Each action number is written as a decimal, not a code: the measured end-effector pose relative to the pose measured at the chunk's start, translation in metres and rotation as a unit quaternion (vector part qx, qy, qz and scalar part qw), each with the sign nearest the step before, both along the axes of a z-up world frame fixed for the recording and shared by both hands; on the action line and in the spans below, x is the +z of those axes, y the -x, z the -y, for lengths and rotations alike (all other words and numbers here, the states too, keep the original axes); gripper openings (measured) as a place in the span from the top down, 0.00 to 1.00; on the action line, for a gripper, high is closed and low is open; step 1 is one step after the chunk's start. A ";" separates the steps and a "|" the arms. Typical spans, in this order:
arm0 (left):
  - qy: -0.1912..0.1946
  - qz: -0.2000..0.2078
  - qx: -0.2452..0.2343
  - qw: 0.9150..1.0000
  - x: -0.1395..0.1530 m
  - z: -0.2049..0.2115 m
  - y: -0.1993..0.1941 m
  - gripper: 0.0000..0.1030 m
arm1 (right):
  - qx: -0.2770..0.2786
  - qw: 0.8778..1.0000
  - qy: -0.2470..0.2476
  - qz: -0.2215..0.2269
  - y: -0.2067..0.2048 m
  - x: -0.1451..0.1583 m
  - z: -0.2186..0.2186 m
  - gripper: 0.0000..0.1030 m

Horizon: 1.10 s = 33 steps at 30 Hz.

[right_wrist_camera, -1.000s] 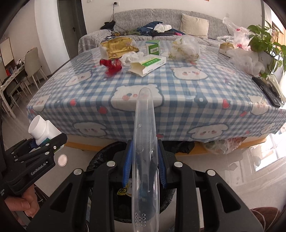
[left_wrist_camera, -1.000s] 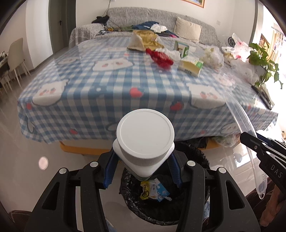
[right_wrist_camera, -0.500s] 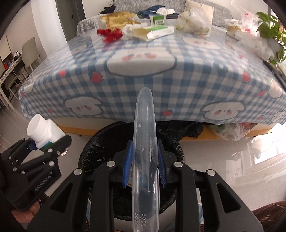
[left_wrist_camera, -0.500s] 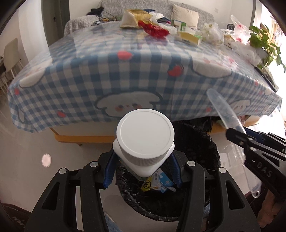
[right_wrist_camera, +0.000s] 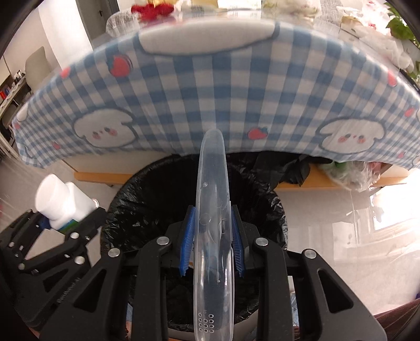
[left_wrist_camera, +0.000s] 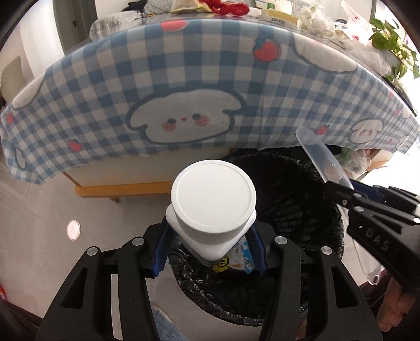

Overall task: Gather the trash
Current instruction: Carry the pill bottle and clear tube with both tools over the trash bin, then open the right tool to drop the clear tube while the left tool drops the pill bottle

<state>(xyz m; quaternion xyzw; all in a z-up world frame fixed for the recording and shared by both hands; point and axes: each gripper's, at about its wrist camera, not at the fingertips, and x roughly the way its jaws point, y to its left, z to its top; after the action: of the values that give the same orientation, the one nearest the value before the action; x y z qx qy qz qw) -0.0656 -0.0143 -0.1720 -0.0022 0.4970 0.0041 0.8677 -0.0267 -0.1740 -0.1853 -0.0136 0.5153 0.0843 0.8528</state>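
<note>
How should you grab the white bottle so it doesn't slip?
Grip the white bottle by its squarish body just under the wide ribbed cap, coming from the bottom end with a finger on each flat side. That is how the left gripper holds it: the cap flares wider than the body, so it acts as a ledge, and flat sides give the pads more to press on.

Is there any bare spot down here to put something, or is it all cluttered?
Bare floor lies left of the black-lined bin, below the checked tablecloth. More shiny floor opens right of the bin. The tabletop's far side is crowded with wrappers and bags.
</note>
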 end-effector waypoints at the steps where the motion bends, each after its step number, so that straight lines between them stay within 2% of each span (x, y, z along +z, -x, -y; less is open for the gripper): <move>1: 0.001 -0.001 0.003 1.000 -0.002 -0.003 0.000 0.51 | -0.002 1.000 0.002 -0.007 -0.001 -0.006 -0.001 0.75; 10: -0.001 -0.010 0.022 1.000 -0.011 -0.029 0.008 0.51 | 0.010 0.999 0.006 -0.034 -0.007 -0.033 -0.026 0.75; 17: 0.008 -0.002 0.043 0.999 -0.007 -0.054 0.012 0.51 | 0.024 0.999 -0.011 -0.018 -0.008 -0.029 -0.046 0.75; 22: 0.006 0.003 0.034 0.999 -0.005 -0.049 0.012 0.51 | 0.022 1.000 -0.009 -0.014 -0.007 -0.027 -0.047 0.75; 25: 0.009 0.001 0.032 0.999 -0.005 -0.048 0.011 0.51 | 0.014 1.000 -0.008 -0.007 -0.007 -0.027 -0.044 0.57; 27: 0.009 -0.001 0.032 0.999 -0.006 -0.046 0.010 0.51 | 0.009 1.000 -0.011 -0.003 -0.007 -0.023 -0.039 0.51; 29: 0.011 -0.003 0.030 0.999 -0.008 -0.042 0.008 0.51 | 0.005 1.000 -0.012 0.002 -0.006 -0.020 -0.033 0.41; 31: 0.011 -0.003 0.027 1.000 -0.009 -0.029 0.007 0.51 | 0.002 1.000 -0.011 0.005 -0.004 -0.016 -0.026 0.35; 33: 0.013 -0.003 0.020 1.000 -0.011 -0.018 0.005 0.51 | -0.002 1.000 -0.006 0.004 -0.003 -0.014 -0.020 0.25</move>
<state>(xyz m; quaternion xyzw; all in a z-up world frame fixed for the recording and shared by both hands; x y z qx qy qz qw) -0.0705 0.0039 -0.1828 -0.0232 0.4995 0.0149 0.8659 -0.0235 -0.1543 -0.1996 -0.0079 0.5116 0.0859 0.8549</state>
